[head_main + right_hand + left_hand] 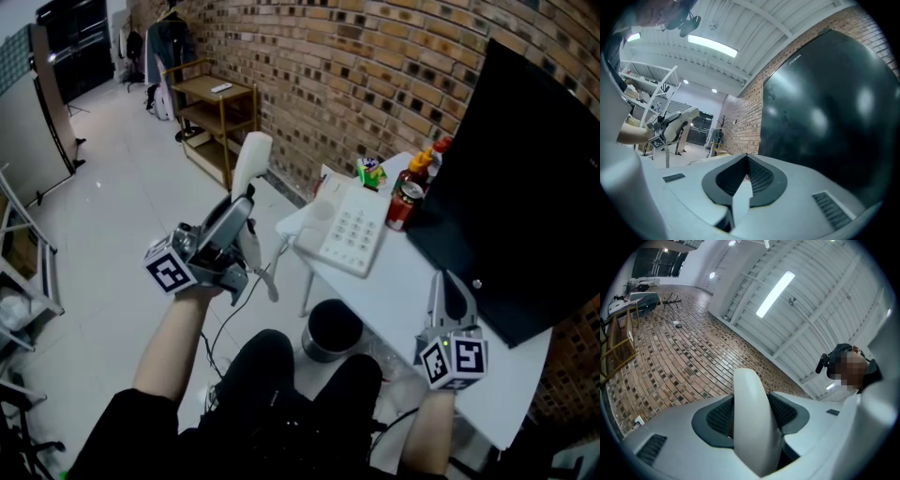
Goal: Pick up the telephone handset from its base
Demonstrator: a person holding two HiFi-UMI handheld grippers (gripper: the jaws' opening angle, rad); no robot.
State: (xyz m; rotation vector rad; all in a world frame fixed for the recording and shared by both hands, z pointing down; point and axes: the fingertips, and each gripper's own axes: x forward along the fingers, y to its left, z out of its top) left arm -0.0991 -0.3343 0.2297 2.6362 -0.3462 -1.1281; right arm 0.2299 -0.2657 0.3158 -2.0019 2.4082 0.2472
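From the head view I see my left claw (242, 212) up in the air, out past the edge of the white table (412, 292). It is holding the white handset (250, 167), which sticks up with its round end on top. The handset is off the phone base (352, 234) and well apart from it. The base lies flat on the table with its buttons showing.

The left gripper view shows me the grip up close. The handset (749, 385) sits right between the two dark pads (717, 417), and both pads press on its sides. This view points up, so I also get the brick wall (684, 357) and a long light (774, 294) on the roof. It does not show the table or the base at all.

My right claw (448, 286) rests low on the table by the big black screen (525, 187). The right gripper view shows its pads closed together with nothing in them (746, 159). Far off on the left of that view I can spot the raised handset (680, 121) from the side.

Only the head view shows the bottles (417, 173), the red can (405, 202) and the black bin (330, 328) under the table.
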